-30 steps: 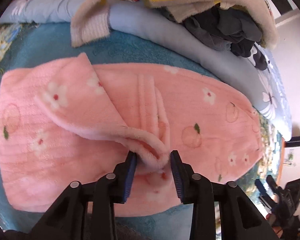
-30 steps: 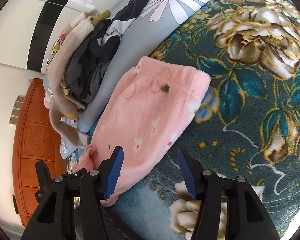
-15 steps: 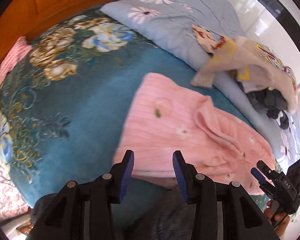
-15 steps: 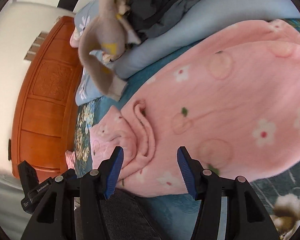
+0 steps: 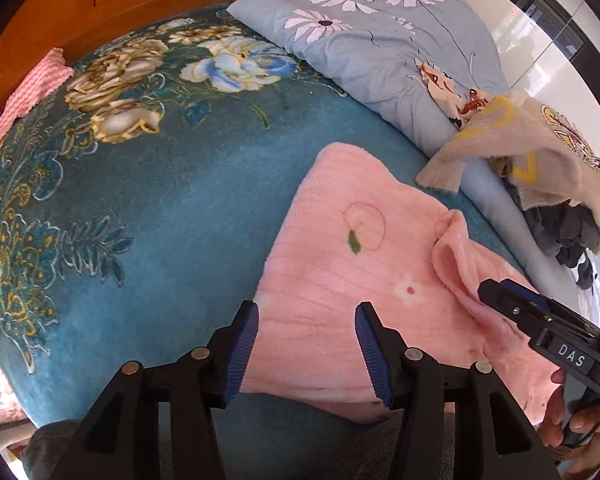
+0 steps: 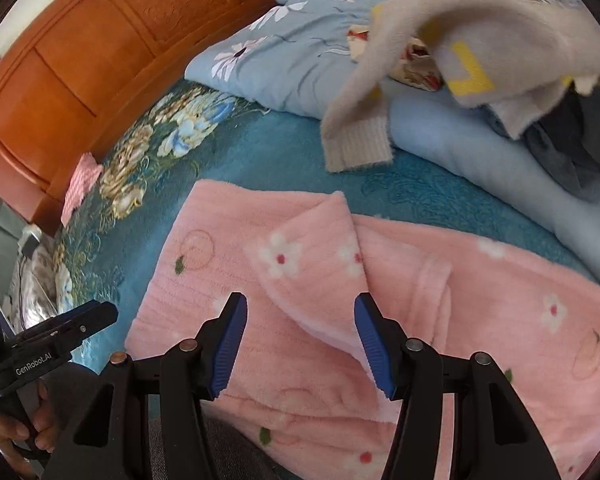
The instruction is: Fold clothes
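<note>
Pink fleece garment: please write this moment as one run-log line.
pink flower-print fleece garment: flat on teal floral bedspread, flap folded | left claw: open, empty | right claw: open, empty

Bright daylight, soft shadows, heavy fisheye bending at edges, right view slightly blurred.

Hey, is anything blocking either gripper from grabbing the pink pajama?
Nothing visible. Both the left gripper and right gripper are open right over the pink pajama; the beige sweater lies farther back.
</note>
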{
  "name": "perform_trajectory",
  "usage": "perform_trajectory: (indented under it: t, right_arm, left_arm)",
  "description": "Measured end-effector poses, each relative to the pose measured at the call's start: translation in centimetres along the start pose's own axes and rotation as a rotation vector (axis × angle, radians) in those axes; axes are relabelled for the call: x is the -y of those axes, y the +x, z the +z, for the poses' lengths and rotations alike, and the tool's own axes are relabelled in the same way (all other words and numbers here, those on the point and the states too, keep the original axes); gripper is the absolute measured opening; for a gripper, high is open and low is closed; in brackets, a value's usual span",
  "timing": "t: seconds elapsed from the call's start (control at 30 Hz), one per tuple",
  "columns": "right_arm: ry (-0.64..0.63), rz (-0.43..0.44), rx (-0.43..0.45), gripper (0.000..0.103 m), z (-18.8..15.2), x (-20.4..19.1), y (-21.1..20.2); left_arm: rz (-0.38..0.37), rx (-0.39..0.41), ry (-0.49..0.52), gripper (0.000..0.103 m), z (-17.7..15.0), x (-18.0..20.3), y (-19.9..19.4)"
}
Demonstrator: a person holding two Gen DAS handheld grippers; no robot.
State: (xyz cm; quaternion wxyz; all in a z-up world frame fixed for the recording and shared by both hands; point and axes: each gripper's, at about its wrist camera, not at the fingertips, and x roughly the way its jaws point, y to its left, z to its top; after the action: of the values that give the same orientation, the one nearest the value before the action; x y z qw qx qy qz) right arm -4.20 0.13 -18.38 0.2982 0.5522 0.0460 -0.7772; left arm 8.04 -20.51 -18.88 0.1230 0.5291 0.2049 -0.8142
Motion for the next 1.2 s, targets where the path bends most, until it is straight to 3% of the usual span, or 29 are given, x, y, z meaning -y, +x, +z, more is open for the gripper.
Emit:
perform_trajectory:
  t: [0.17, 0.33, 0.4, 0.43, 0.47, 0.5, 0.53, 0.63, 0.67, 0.83, 0.93, 1.03, 1.2]
  right_arm:
    - [-0.125, -0.073, -0.107, 0.057, 0.4, -1.8, 3.1]
    - [-0.158, -0.199, -0.17, 0.057, 0.1, -1.5, 5.3]
    - [-0.151, -0.245, -0.168, 0.04, 0.2, -0.9, 5.4]
    - [-0.123, -0.228, -0.167, 0.021, 0.5, -0.3, 5.0]
    - [-0.089, -0.204, -0.165, 0.008, 0.8, 0.3, 4.6]
    - [-0.055, -0.179, -0.164, 0.008, 1.1, 1.0, 4.2]
    - [0.022, -0.1, -0.157, 0.007, 1.5, 2.0, 3.3]
    - [0.398, 0.318, -0.068, 0.007, 1.7, 6.5, 0.0]
    - [0.471, 0.373, -0.038, 0.007, 1.4, 7.8, -1.0]
    - [0.487, 0.108, -0.118, 0.007, -0.2, 12.1, -0.4]
    - [0.54, 0.122, -0.146, 0.013, -1.9, 13.6, 0.8]
    - [0.559, 0.123, -0.122, 0.042, -3.5, 14.2, 1.1]
    - [0.585, 0.189, -0.148, 0.047, -6.0, 14.3, 2.7]
  left_arm:
    - [0.031, -0.009, 0.018, 0.054, -0.7, 0.5, 2.5]
    - [0.01, -0.03, -0.023, 0.054, -0.8, -0.6, 3.5]
    - [-0.003, -0.033, -0.039, 0.054, -0.7, -0.9, 3.7]
    - [-0.007, -0.033, -0.047, 0.054, -0.6, -1.1, 3.7]
    - [-0.009, -0.032, -0.055, 0.054, -0.5, -1.2, 3.7]
    - [-0.012, -0.025, -0.062, 0.054, -0.4, -1.3, 3.6]
    - [-0.021, -0.011, -0.068, 0.054, -0.3, -1.4, 3.3]
    - [-0.021, -0.003, -0.072, 0.054, -0.2, -1.5, 3.2]
    - [-0.018, -0.006, -0.072, 0.054, -0.3, -1.5, 3.3]
    - [-0.001, -0.022, -0.072, 0.054, -0.3, -1.6, 3.7]
    - [0.009, -0.031, -0.073, 0.054, -0.3, -1.7, 3.9]
    - [0.017, -0.045, -0.08, 0.055, -0.4, -1.8, 4.3]
    - [0.032, -0.038, -0.063, 0.055, -0.4, -1.5, 4.3]
